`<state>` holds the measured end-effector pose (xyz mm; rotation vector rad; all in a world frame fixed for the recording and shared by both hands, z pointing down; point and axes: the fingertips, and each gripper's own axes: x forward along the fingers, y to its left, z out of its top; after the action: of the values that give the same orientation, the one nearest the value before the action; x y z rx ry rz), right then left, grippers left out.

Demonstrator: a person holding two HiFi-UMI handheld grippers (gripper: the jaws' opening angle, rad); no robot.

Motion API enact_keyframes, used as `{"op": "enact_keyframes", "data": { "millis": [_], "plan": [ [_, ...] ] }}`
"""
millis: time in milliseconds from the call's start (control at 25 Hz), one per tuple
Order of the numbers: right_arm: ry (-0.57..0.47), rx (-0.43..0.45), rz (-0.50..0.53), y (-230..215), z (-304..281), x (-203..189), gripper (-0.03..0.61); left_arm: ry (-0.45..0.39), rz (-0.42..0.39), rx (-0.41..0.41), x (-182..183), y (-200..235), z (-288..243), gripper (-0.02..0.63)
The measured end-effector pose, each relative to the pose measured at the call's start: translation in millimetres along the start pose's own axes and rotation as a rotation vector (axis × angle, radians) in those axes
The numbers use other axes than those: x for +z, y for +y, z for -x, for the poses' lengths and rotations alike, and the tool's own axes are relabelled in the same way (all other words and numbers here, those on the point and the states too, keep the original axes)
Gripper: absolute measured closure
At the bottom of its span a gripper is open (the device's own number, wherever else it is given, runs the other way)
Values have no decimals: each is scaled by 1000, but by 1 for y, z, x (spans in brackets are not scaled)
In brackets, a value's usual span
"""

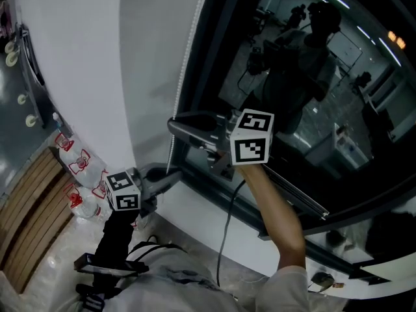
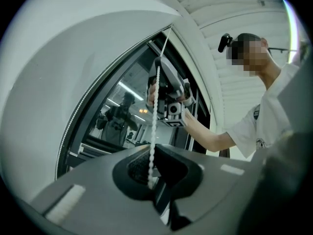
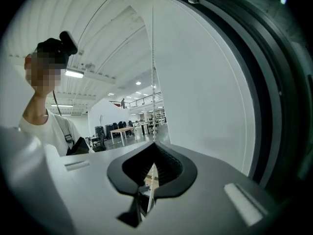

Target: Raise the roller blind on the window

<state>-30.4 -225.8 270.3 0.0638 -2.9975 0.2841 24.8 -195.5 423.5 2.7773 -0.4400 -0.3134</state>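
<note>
Nearest to the body, at the left claw (image 1: 174, 174), the first risk is judged to lie: its jaws are seen closed on the bead chain (image 2: 154, 131), and if this lower grip is kept while the chain is drawn down from above, the short piece between the two claws may be left slack and may be caught in a jaw. Just above it, the right claw (image 1: 175, 126) is also closed on the same strand, with the beads pinched in the slit between its pads. A slip of the small beads through the pads is possible if the pull is made too quickly, and then the roller would not be turned. A pull made sideways, not along the line of the chain, could rub it against the dark frame of the window (image 1: 198, 77). If the wrong side of the loop has been taken, the roller blind (image 1: 84, 64) would be lowered, not raised; which side this is cannot be told.

The chain is held in both claws, the left one below and the right one above, close together. From the right claw it is seen running upward along the edge of the white blind, which hangs just beside the claws, at their left in the head view. Beyond, the dark glass is seen, with the person reflected in it.
</note>
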Motion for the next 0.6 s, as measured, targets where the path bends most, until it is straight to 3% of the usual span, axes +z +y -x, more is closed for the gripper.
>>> {"op": "enact_keyframes", "data": {
  "millis": [160, 600],
  "plan": [
    [48, 9, -52, -2, -9, -41, 575, 0, -4, 6, 3, 0, 0, 615],
    [107, 15, -111, 2, -14, -95, 575, 18, -15, 4, 0, 1, -2, 615]
  ]
}}
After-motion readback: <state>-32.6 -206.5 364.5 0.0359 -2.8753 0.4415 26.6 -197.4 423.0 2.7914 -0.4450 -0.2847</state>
